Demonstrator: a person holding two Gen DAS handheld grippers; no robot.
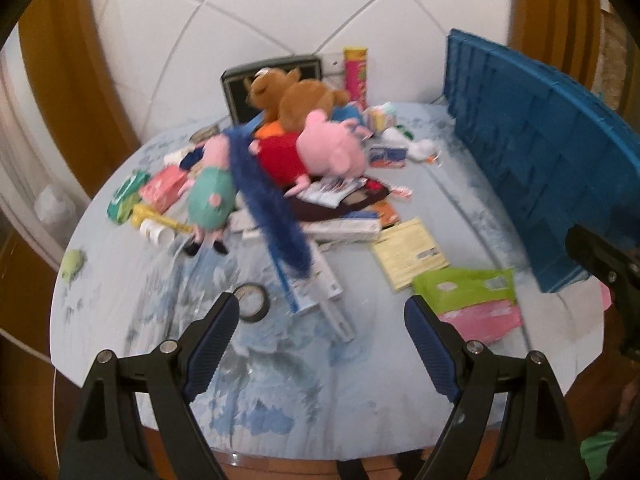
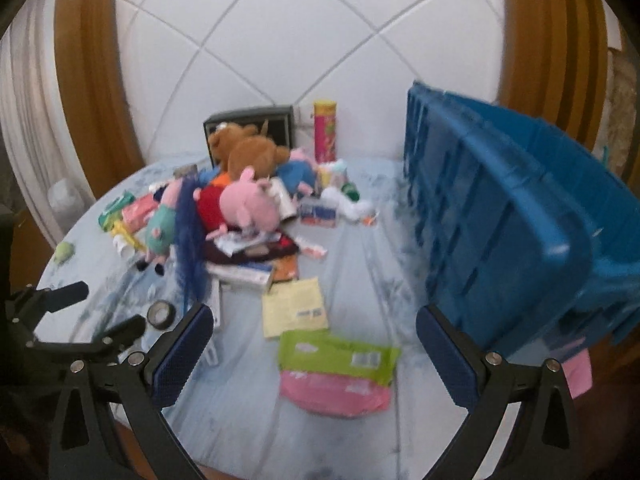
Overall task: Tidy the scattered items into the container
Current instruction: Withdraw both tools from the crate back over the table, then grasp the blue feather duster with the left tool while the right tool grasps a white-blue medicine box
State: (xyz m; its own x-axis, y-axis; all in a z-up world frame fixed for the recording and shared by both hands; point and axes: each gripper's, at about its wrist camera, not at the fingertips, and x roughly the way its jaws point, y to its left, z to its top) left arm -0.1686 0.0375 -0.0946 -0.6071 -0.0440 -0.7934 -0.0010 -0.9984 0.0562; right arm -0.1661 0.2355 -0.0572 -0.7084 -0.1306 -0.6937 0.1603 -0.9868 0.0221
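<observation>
Both grippers hover wide open and empty over a cluttered table, with the blue crate on the right.

My left gripper (image 1: 322,320) spreads its jaws above a roll of black tape (image 1: 251,303). Moving right, I see a teal pig plush (image 1: 211,196), a blue feather duster (image 1: 270,204), a pink pig plush (image 1: 334,148) and a brown teddy bear (image 1: 296,98) heaped mid-table. My right gripper (image 2: 314,334), also gaping, frames a green wipes pack (image 2: 340,354) lying on a pink pouch (image 2: 332,394). The blue crate (image 2: 500,208) stands farthest right.
</observation>
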